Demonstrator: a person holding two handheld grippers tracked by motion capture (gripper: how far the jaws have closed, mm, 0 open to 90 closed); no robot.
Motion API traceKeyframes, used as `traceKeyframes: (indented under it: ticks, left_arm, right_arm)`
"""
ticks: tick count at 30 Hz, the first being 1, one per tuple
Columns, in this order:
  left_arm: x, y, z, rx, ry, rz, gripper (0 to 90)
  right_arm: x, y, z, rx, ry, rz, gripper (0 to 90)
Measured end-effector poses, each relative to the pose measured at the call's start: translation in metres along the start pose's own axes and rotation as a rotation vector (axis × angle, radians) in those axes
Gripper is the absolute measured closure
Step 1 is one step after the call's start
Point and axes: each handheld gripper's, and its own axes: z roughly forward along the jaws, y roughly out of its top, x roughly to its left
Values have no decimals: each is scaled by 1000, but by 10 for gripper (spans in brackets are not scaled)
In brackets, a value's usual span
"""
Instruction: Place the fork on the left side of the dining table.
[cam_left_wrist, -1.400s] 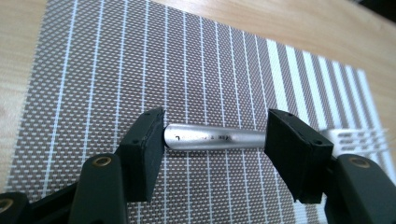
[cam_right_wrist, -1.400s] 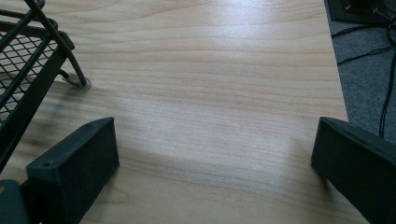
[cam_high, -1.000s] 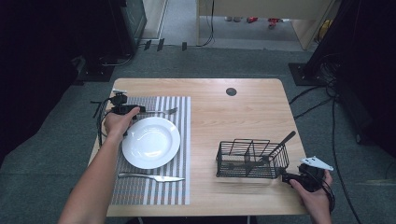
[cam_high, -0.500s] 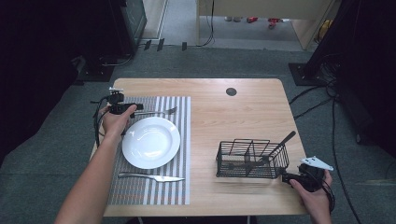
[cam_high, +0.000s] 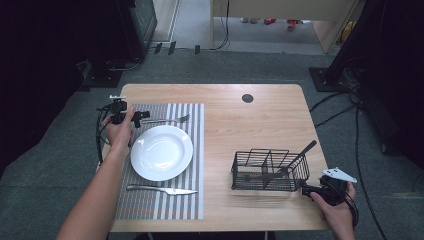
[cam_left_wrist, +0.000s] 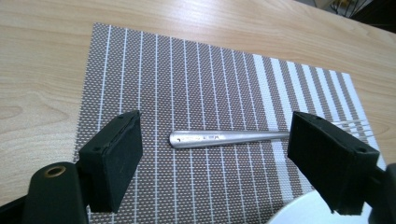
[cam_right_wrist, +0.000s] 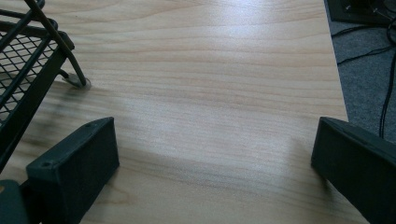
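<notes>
The left gripper (cam_high: 142, 116) is held over the far left corner of the striped mat (cam_high: 195, 150), beside the handle end of the fork (cam_high: 170, 120). Its jaws are spread wide; in the left gripper view the fork (cam_left_wrist: 229, 137) is seen lying flat on the mat (cam_left_wrist: 187, 70) between the two pads (cam_left_wrist: 112, 158), touched by neither. The handle end is nearest the gripper (cam_left_wrist: 219, 163), and the tines are partly hidden behind the right-hand pad. The fork is placed just beyond the far rim of the white plate (cam_high: 161, 152), with its tines pointed toward the table's middle. A knife (cam_high: 162, 190) is laid on the mat on the near side of the plate, clear of it.

The right gripper (cam_high: 307, 189) is rested at the near right corner of the table (cam_high: 260, 125), just beside the wire basket (cam_high: 270, 170). Its jaws are also spread wide, and nothing is held; in the right gripper view bare wood (cam_right_wrist: 210, 93) is seen between them, with the basket's corner and foot (cam_right_wrist: 28, 60) at the left edge. A dark utensil (cam_high: 300, 155) is propped in the basket, its handle projected over the right rim.
</notes>
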Motion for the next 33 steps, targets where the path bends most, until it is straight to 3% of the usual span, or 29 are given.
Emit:
traceKeyframes:
  ticks: [6, 14, 21, 24, 33]
  left_arm:
    - [-2, -4, -11, 2, -27, 7, 167]
    - [-7, -11, -27, -25, 9, 41, 135]
    - [-11, -20, -42, -44, 1, 58, 81]
    - [-13, -24, -47, -46, -17, 69, 12]
    - [-19, -40, -65, -77, -22, 110, 12]
  right_arm:
    - [0, 0, 0, 0, 0, 0, 6]
    - [0, 0, 0, 0, 0, -2, 6]
    - [0, 0, 0, 0, 0, -2, 6]
    - [0, 0, 0, -1, 0, -2, 6]
    - [0, 0, 0, -1, -1, -1, 6]
